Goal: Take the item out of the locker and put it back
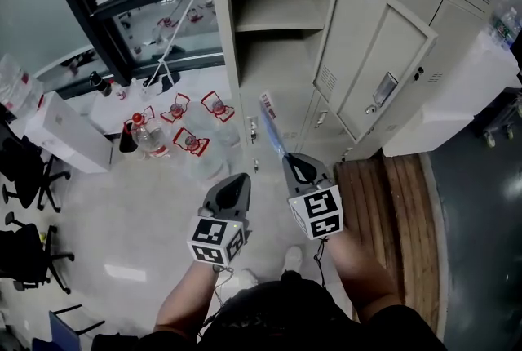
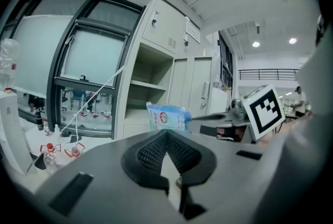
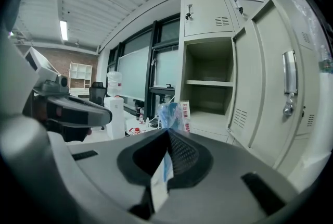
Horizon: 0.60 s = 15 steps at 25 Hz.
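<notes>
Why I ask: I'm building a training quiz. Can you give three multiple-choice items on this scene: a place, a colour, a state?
1. Where is the packet? A in the right hand-held gripper; B on the locker shelf; C on the floor.
2. The packet's colour? A red; B blue and white; C black.
3. The locker door is: A shut; B open; C missing.
Answers: 1 A, its jaws pinch it; 2 B, the wrapper shows that; 3 B, it stands swung aside.
</notes>
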Tool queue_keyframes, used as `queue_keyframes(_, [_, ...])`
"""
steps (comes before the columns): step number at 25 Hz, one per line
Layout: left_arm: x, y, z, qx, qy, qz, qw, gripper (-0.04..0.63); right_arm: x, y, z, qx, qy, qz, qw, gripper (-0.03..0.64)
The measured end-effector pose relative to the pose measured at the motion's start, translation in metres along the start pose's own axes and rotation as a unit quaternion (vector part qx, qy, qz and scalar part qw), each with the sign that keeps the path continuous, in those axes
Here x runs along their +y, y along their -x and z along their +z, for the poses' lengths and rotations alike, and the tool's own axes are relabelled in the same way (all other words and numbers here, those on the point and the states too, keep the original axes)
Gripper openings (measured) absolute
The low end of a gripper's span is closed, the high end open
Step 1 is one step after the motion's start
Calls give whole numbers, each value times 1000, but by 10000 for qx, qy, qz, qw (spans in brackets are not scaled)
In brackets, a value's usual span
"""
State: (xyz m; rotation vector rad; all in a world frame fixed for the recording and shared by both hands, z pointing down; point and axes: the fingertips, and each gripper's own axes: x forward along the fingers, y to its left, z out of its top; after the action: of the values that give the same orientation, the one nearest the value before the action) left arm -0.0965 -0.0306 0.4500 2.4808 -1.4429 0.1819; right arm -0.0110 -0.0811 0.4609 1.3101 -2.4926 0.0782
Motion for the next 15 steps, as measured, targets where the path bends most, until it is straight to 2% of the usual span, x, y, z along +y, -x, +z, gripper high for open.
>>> queue_keyframes(15, [-1,27,-15,97,-1,-146,9998,3,29,21,-7,3,-207,-146,9997,5])
